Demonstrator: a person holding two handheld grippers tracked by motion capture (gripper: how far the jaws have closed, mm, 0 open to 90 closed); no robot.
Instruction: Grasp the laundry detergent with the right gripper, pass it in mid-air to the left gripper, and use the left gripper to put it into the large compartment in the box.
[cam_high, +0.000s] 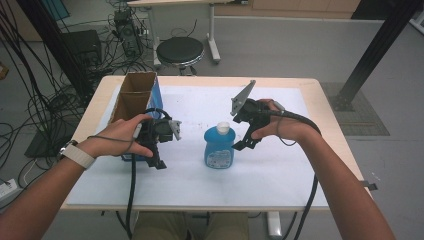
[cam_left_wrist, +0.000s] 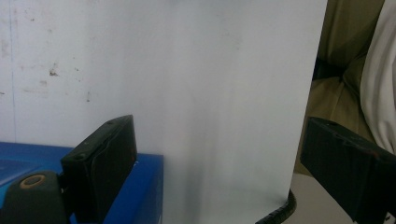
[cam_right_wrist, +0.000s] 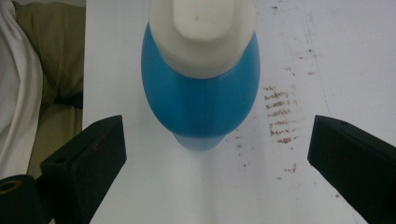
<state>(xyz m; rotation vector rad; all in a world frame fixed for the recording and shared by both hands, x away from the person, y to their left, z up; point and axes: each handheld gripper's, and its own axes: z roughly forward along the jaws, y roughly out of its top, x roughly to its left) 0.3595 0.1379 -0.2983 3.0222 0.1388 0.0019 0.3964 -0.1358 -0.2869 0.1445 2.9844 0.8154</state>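
A blue bottle with a white cap (cam_high: 219, 145) stands upright at the middle of the white mat (cam_high: 280, 165). My right gripper (cam_high: 245, 142) hovers just right of it, open, pointing down at it. From above, the bottle (cam_right_wrist: 201, 79) lies ahead of the two wide-apart jaws, with nothing between them. My left gripper (cam_high: 156, 159) is open at the near end of a tall open cardboard box with blue sides (cam_high: 135, 97). One of its fingers (cam_left_wrist: 100, 172) rests by the blue box edge (cam_left_wrist: 140, 191).
The table's front edge (cam_high: 200, 207) lies near the person's lap. A black stool (cam_high: 180, 50) stands beyond the table, with cables and equipment on the floor at the left. The mat is bare between the bottle and the front edge.
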